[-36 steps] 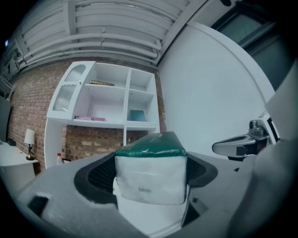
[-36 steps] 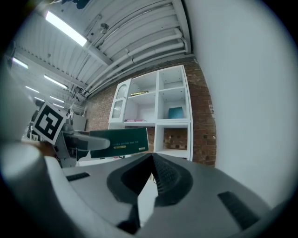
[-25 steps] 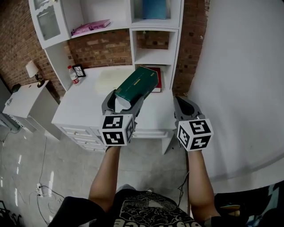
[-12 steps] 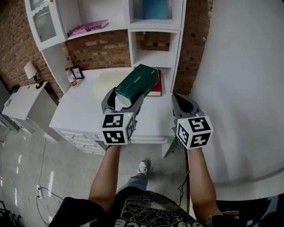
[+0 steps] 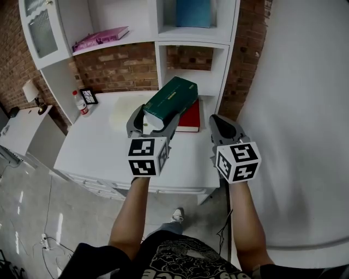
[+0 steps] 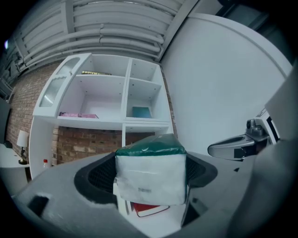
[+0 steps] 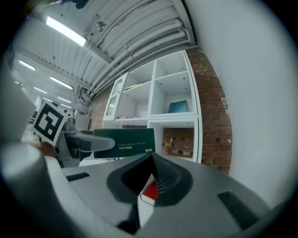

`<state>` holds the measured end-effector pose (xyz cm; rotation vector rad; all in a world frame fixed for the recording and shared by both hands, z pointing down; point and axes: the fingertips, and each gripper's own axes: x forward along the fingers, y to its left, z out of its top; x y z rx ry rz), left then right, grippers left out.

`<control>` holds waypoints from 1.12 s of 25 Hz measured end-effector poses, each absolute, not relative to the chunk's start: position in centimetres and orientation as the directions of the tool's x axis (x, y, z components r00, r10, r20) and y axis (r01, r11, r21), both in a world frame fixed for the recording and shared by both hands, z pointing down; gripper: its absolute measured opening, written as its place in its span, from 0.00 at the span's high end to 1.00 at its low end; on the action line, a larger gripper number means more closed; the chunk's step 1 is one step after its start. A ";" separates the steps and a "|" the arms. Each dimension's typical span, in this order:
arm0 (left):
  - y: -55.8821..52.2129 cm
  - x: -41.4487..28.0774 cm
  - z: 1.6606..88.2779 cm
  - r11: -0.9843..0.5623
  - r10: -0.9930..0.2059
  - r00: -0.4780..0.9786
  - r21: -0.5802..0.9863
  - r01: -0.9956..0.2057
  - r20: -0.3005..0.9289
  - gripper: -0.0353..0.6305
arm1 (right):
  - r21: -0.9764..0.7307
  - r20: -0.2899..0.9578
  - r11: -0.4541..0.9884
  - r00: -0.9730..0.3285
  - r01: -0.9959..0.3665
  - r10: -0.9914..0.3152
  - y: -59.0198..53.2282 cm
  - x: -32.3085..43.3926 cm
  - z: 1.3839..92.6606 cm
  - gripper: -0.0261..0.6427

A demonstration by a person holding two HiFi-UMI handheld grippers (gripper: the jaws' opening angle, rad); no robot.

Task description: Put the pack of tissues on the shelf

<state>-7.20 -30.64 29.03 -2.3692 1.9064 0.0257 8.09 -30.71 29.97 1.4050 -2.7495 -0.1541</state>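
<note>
Green-and-white pack of tissues [image 5: 170, 102] is clamped in the left gripper [image 5: 153, 120], jaws squeezing its white end from both sides, with the long green body sticking out forward and tilted up. It's in the air over the white desk [image 5: 101, 144], not touching anything, roughly above the red book [image 5: 191, 117] lying at the back of the desktop. The right gripper [image 5: 220, 126] hangs beside it with its jaws pressed together and nothing between them.

So progress-wise I'd say the pickup is done and the carry is partway. The pack isn't in any compartment of the white shelf unit [image 5: 160, 60] yet, so what's left is reaching in, setting it down and letting go. The small open cubby just above the desk looks free. The one above it has a blue box [image 5: 192, 12], and the shelf to the left has a pink book [image 5: 101, 38].

Room-wise: red brick wall [image 5: 120, 60] behind the shelves, plain white wall on the right, shiny tiled floor. A bottle [image 5: 79, 102] and a small picture frame [image 5: 89, 96] stand at the desk's far left, with a lamp [image 5: 30, 90] on a lower unit beside it.
</note>
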 end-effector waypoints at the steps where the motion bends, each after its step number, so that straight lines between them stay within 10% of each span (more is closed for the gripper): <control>1: -31.8 -7.4 29.0 -0.212 -0.973 0.217 -0.070 -0.975 -0.074 0.29 | 0.115 -0.001 0.580 -0.584 -0.806 -0.812 -31.8 7.9 29.9 0.96; 28: -54.6 -4.4 32.3 -0.328 -0.945 0.328 -0.068 -0.942 0.005 0.30 | 0.143 0.040 0.506 -0.506 -0.851 -0.862 -50.2 7.5 29.4 0.95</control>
